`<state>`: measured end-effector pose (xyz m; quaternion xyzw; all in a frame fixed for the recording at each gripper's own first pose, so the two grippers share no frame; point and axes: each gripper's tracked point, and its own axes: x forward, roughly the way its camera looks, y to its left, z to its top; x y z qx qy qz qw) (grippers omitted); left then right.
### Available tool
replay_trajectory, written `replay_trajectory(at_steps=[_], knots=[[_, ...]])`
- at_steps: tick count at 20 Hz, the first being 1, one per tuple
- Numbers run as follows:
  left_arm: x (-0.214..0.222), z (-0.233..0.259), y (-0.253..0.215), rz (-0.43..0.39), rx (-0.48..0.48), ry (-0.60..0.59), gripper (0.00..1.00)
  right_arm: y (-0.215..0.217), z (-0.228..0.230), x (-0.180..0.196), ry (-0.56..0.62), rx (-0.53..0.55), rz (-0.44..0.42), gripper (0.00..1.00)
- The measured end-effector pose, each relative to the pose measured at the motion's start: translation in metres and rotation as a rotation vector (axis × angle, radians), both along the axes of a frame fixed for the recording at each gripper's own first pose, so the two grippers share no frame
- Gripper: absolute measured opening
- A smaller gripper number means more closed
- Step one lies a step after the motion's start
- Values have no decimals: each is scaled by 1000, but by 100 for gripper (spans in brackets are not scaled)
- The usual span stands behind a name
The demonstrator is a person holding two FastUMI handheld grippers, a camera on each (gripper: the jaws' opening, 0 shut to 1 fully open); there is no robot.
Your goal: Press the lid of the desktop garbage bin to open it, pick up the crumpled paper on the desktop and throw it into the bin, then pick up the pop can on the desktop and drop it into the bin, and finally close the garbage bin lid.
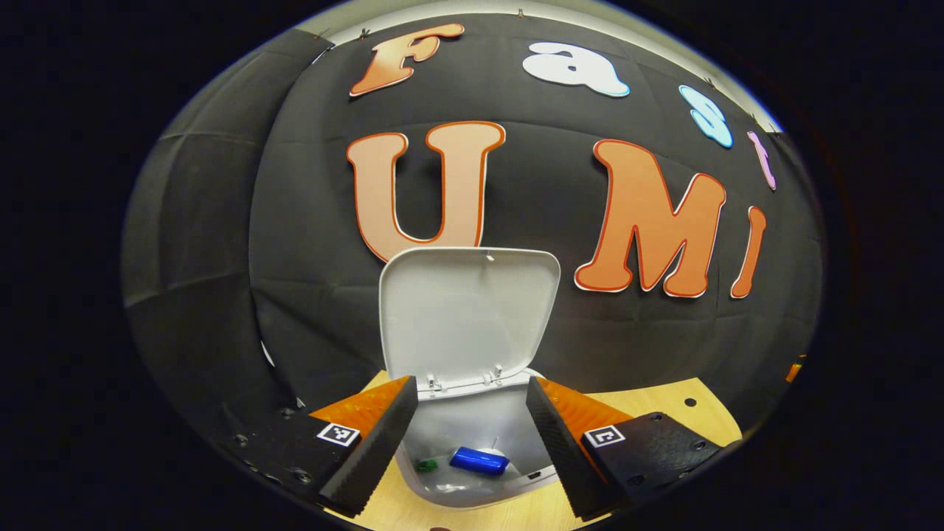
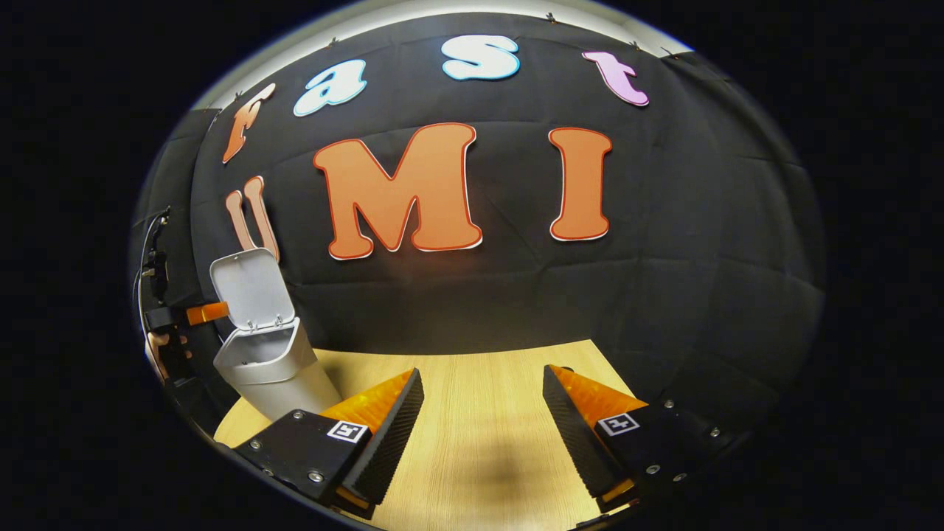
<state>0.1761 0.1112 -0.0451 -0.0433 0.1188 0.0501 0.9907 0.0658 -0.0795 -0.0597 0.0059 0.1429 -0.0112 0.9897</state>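
In the left gripper view, the left hand-held gripper (image 1: 472,435) is spread wide and holds nothing. Straight ahead, between its fingers, stands the bin (image 1: 472,472) on the table (image 1: 664,402), its lid (image 1: 468,313) tipped up and back. Down inside lie the can (image 1: 479,461) and, just left of it, a small green thing (image 1: 425,465).

In the right gripper view, the right hand-held gripper (image 2: 483,420) is also wide open and empty, above bare table (image 2: 479,442). The bin (image 2: 269,369) stands far to its left, lid (image 2: 251,287) raised, with the other gripper (image 2: 199,313) just beyond.
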Motion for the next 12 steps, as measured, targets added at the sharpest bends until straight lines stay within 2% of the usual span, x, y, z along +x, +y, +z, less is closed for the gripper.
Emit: replay_trajectory(at_steps=[6,10,11,12], knots=[[-10,39,10,15,55,-6,94,10,2,2,-3,18,25,97],[-10,64,18,33,42,-20,94,13,6,2,-9,21,36,100],[-8,71,20,38,30,-21,94,14,6,2,-10,24,38,97],[-6,79,21,40,10,-26,94,14,8,3,-12,27,39,100]])
